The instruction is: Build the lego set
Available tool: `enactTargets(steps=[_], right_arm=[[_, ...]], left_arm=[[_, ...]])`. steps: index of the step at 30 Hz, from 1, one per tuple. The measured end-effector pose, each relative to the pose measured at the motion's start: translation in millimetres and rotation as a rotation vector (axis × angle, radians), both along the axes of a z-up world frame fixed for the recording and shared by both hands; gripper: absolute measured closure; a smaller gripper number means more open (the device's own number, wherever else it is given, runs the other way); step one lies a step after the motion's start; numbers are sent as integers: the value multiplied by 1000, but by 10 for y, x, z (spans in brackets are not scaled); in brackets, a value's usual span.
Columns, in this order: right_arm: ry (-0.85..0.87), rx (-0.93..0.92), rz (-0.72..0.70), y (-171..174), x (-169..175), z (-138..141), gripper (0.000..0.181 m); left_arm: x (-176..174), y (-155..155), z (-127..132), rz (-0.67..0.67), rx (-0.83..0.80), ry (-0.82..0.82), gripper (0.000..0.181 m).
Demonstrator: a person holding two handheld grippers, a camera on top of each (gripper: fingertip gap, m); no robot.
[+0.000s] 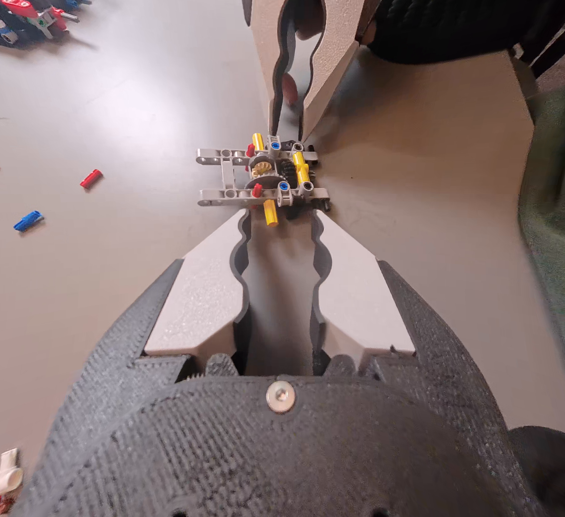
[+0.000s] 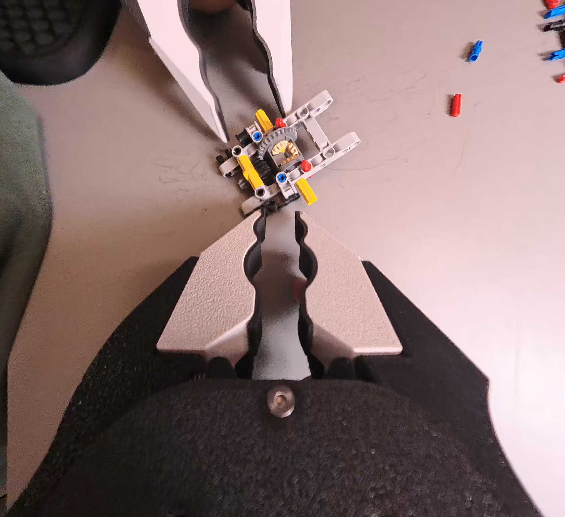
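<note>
Left tongs (image 1: 279, 214) and right tongs (image 2: 279, 213), both apart, flank the gear assembly (image 1: 263, 175) from six and twelve o'clock, seemingly to steady it.

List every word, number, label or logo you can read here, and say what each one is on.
No readable text in either view.
Lego assembly, loose pins: no writing visible.
Left gripper, right gripper: no marks or labels.
White packet at the left wrist view's bottom-left corner: reddish print, too blurred to read.
</note>
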State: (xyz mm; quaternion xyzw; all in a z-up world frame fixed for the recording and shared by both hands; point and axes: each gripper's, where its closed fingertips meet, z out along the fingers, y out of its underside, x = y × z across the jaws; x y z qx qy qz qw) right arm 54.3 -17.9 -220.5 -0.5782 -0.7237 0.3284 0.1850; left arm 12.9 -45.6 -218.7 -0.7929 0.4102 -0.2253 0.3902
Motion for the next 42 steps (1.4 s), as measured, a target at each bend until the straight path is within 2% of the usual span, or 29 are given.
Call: enactTargets(steps=[1,9,10,11,13,16,22,25,29,33,36,42], right_arm=[[9,-21,5,-15,-16,12,164],[35,23,31,12,-48,-3,169],[28,14,29,10,-44,-4,169],[10,-8,28,-4,-38,-10,170],[-25,-39,29,-21,-30,-15,170],[-11,27,65,21,-15,-6,171],[60,80,121,2,55,45,165],[69,147,168,-20,87,12,157],[79,178,151,-27,13,-14,152],[102,160,132,-55,-48,-4,158],[120,156,122,-68,-72,4,163],[149,167,98,-37,-78,58,164]], left_arm=[[14,6,-14,3,7,16,142],[55,35,-32,17,-8,20,146],[56,39,-22,17,-4,15,148],[58,49,-4,19,10,9,158],[48,66,12,22,31,12,158],[-24,74,-8,31,46,45,150],[23,1,96,23,18,-31,140],[103,1,51,33,-4,-14,127],[146,50,-56,73,-21,31,118],[106,137,-60,127,-14,41,122],[68,179,-45,154,-20,22,132],[53,182,-50,137,1,42,138]])
